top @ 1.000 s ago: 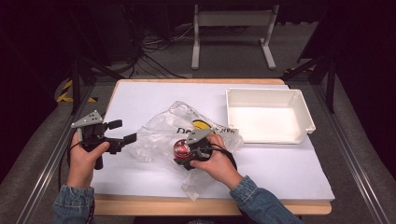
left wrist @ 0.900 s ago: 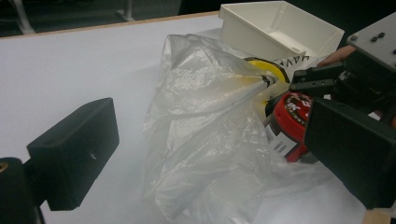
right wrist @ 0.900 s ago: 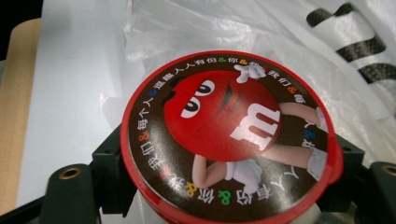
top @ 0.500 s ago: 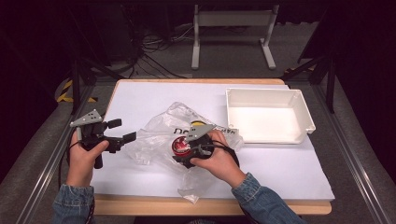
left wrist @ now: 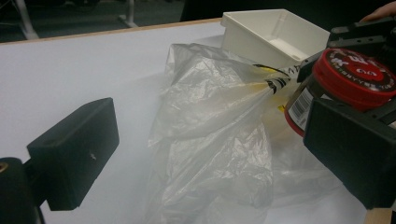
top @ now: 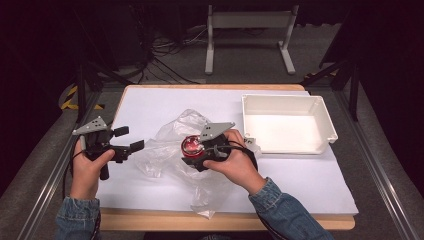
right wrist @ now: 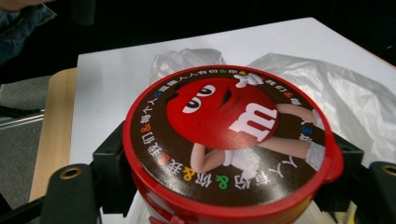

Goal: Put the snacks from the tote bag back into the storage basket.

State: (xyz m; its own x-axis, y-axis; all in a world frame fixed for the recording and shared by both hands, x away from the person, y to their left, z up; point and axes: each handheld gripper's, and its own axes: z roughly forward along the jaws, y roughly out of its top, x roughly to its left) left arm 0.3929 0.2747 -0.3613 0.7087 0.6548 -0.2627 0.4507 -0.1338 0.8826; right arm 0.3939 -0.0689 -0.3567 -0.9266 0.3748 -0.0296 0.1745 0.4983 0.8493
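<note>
High view shows us our right gripper [top: 196, 156] squeezing a red-lidded candy tub [top: 191, 146] tight between its jaws, just above the crinkly clear plastic bag [top: 165, 145] in the middle of the white table [top: 150, 105], while our left gripper [top: 127, 139] waits beside it, wide open and holding nothing.

Overhead light is falling brightly on the white table [top: 150, 107], while the surrounding floor and background are sinking into near-black. Soft shadows are lying beneath the crumpled plastic bag [left wrist: 210, 135]. In the left gripper view the near black jaws are appearing blurred and the bag hazy. In the right gripper view the red candy-jar lid [right wrist: 229, 140] is showing sharply, its rim softening toward the bottom edge.
</note>
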